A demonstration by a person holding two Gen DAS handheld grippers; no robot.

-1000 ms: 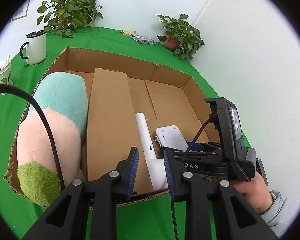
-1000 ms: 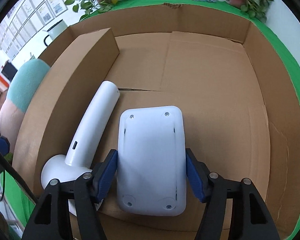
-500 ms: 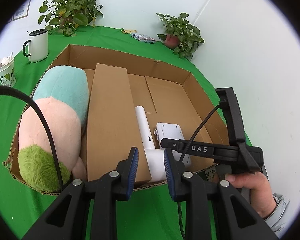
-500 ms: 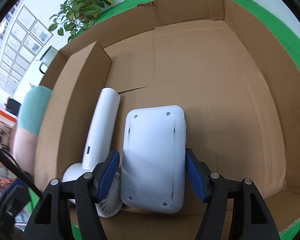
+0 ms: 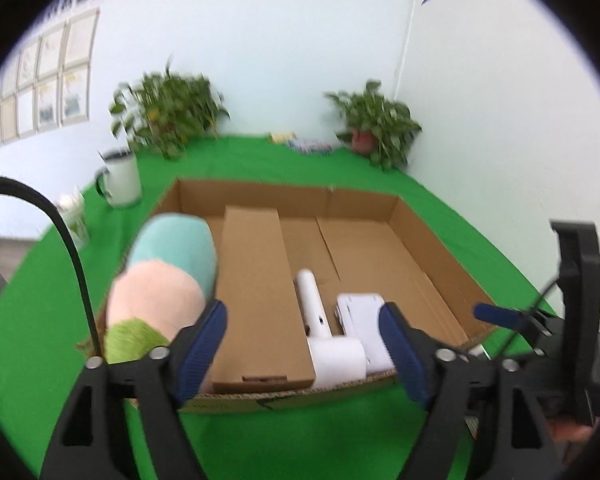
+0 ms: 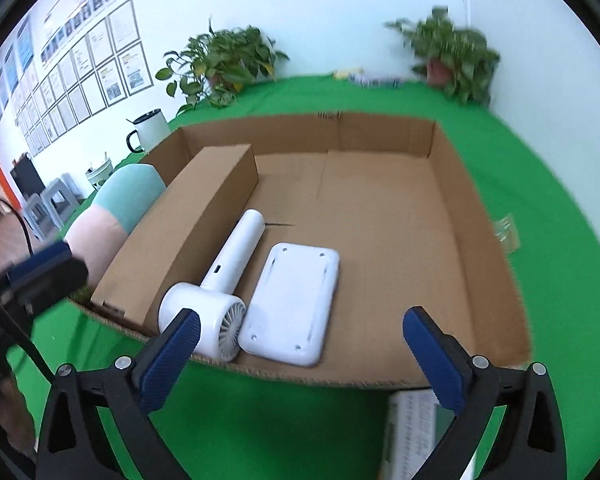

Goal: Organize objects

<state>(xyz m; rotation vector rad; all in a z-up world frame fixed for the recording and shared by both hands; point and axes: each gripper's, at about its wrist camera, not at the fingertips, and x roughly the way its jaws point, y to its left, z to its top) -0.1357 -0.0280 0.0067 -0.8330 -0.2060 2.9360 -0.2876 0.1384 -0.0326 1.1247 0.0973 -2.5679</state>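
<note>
While both grippers hover spread and empty before the box (image 6: 476, 216): right gripper (image 6: 312, 354) nearer the white slab (image 6: 290, 304), just ahead-left, long axis running away; left gripper (image 5: 300, 344) farther.

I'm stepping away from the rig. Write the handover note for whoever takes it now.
Left claw: open, holding nothing, near the front edge of the cardboard tray.
Right claw: open, holding nothing, outside the tray's front wall.
In the tray, left to right: plush pillow, long cardboard box, white handheld fan, flat white device beside the fan.
Done: these four are in the tray.
Left: a printed packet lies on the green cloth under the right claw, probably next.
</note>
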